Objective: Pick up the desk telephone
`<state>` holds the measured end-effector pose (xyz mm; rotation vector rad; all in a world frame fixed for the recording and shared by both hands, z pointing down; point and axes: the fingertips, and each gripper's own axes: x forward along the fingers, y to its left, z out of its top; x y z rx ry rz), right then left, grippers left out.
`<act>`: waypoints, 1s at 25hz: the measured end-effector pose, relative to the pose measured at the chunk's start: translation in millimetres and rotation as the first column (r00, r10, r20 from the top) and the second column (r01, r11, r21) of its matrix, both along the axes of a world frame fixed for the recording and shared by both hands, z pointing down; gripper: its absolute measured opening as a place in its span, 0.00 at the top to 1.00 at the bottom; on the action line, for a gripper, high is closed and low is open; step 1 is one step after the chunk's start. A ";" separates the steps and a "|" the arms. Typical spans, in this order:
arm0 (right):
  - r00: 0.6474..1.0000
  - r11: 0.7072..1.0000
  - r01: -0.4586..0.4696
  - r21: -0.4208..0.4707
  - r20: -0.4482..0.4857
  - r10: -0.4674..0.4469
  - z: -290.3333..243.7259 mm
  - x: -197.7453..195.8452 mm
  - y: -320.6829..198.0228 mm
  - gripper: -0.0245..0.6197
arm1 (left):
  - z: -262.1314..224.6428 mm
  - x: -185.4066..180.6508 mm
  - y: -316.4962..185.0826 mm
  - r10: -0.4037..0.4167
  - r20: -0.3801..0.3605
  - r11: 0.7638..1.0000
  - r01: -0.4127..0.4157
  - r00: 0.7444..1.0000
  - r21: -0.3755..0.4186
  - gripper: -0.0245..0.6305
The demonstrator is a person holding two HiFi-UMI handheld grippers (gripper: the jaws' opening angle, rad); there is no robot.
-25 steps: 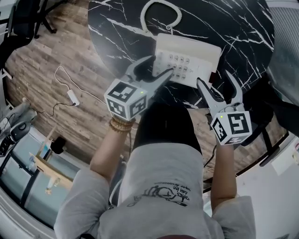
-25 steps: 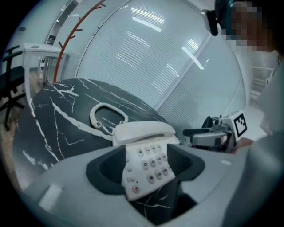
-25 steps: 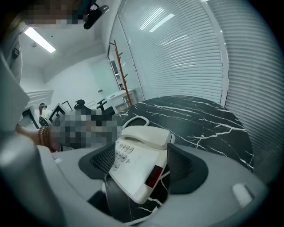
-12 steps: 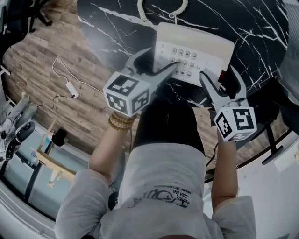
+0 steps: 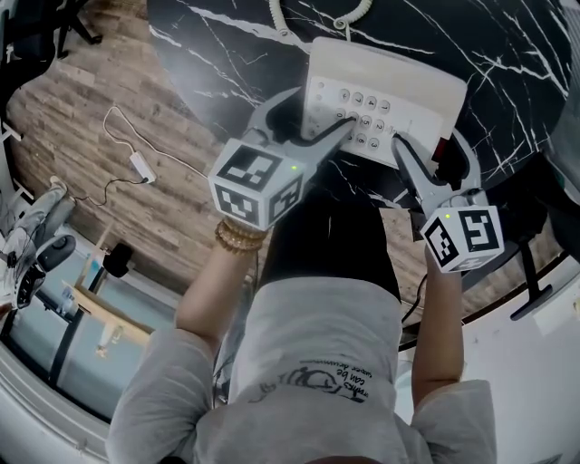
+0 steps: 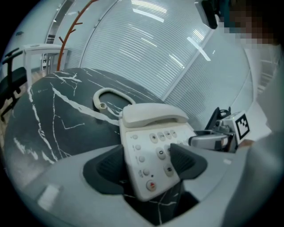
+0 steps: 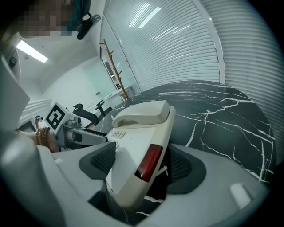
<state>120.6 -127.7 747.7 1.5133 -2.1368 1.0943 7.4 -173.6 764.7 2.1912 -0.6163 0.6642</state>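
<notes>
A cream desk telephone [image 5: 390, 86] sits on the black marble table [image 5: 227, 45], handset [image 6: 153, 114] in its cradle and coiled cord [image 6: 108, 95] behind it. My left gripper [image 5: 319, 113] straddles the phone's near left corner, jaws wide: one pad stands beside the phone's left edge, the other over the keypad [image 6: 159, 150]. My right gripper [image 5: 430, 149] straddles the near right corner by the red panel [image 7: 148, 162]. Its jaws are closing, with the phone's corner [image 7: 128, 186] between them and a dark gap showing at the outer pad [image 7: 179, 166].
The round table's near edge [image 5: 362, 195] lies just under both grippers. On the wood floor at left lies a white cable with an adaptor [image 5: 140, 168]. A dark chair [image 5: 36, 23] stands top left, and black furniture legs [image 5: 535, 272] at right.
Both grippers have come down and forward onto the phone's near corners. The phone now sits between each pair of jaws.
</notes>
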 end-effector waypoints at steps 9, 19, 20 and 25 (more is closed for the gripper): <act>0.998 0.997 -0.062 -0.036 -0.034 0.061 -5.7 -0.7 -4.2 0.42 | -5.8 -0.4 -1.3 -0.050 -0.005 0.999 0.050 0.999 -0.010 0.47; 0.997 0.997 -0.081 0.002 -0.001 0.081 -68.2 -1.2 -10.9 0.43 | -75.4 -0.5 -10.3 -0.061 0.002 0.997 0.061 0.998 0.054 0.47; 0.997 0.996 -0.082 0.014 0.001 0.082 -76.8 0.0 -13.0 0.43 | -84.6 0.7 -13.0 -0.063 -0.002 0.996 0.063 0.998 0.068 0.47; 0.996 0.994 -0.088 0.063 -0.001 0.088 -121.7 6.5 -16.5 0.43 | -131.8 7.7 -19.8 -0.085 -0.031 0.989 0.088 0.996 0.116 0.48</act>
